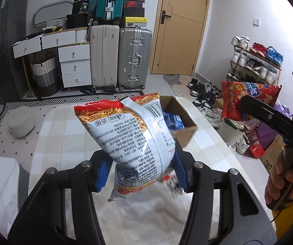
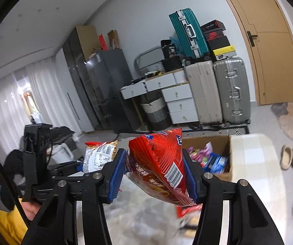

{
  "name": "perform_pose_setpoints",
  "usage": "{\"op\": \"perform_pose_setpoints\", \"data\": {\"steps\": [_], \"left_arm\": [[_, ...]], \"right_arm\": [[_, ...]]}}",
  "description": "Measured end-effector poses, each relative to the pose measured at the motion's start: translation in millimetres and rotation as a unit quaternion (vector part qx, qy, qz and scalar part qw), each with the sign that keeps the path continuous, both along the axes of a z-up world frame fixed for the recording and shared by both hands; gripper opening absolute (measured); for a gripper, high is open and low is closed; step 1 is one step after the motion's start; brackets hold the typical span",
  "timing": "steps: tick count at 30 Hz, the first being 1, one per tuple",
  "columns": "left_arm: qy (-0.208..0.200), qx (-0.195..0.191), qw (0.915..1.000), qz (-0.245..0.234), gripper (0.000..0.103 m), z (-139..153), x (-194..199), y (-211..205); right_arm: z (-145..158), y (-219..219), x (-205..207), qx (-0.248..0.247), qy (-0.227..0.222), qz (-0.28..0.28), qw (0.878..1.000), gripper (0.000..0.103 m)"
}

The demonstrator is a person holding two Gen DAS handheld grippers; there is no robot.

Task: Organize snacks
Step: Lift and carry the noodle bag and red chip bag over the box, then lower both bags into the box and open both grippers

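Note:
My left gripper [image 1: 141, 173] is shut on a white and red noodle-snack bag [image 1: 130, 130] and holds it above the table [image 1: 64, 134]. The bag also shows in the right wrist view [image 2: 100, 155]. My right gripper [image 2: 153, 175] is shut on a red snack bag [image 2: 158, 161], held in the air; it shows at the right of the left wrist view [image 1: 246, 100]. An open cardboard box [image 1: 184, 120] stands on the far right of the table, with blue and purple packets inside [image 2: 209, 159].
The table has a pale checked cloth. Beyond it stand suitcases [image 1: 135, 57], white drawers [image 1: 75, 65], a basket [image 1: 44, 73] and a door [image 1: 183, 26]. A shoe rack [image 1: 256, 61] and loose shoes are at the right. Red packets [image 2: 187, 211] lie on the floor.

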State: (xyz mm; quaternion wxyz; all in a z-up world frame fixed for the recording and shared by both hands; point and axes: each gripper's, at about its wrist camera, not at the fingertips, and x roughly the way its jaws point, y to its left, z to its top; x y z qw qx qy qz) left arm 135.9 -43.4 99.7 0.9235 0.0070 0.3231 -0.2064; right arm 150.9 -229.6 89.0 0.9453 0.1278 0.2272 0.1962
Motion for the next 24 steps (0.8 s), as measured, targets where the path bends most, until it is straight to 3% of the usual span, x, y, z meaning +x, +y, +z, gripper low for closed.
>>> {"op": "perform_pose_setpoints", "data": {"steps": [4, 9, 13, 24], "left_arm": [[0.011, -0.014, 0.9998, -0.002, 0.051, 4, 60, -19], [0.006, 0.001, 0.9999, -0.009, 0.051, 7, 135, -50], [0.026, 0.006, 0.9995, -0.013, 0.051, 1, 191, -75], [0.067, 0.043, 0.9967, -0.015, 0.051, -56, 306, -132]], "right_arm": [[6, 0, 41, -0.038, 0.003, -0.020, 0.999, 0.053], [6, 1, 88, -0.080, 0.007, -0.042, 0.996, 0.053], [1, 4, 126, -0.122, 0.008, -0.059, 0.991, 0.053], [-39, -10, 206, -0.152, 0.039, -0.086, 0.984, 0.053]]}}
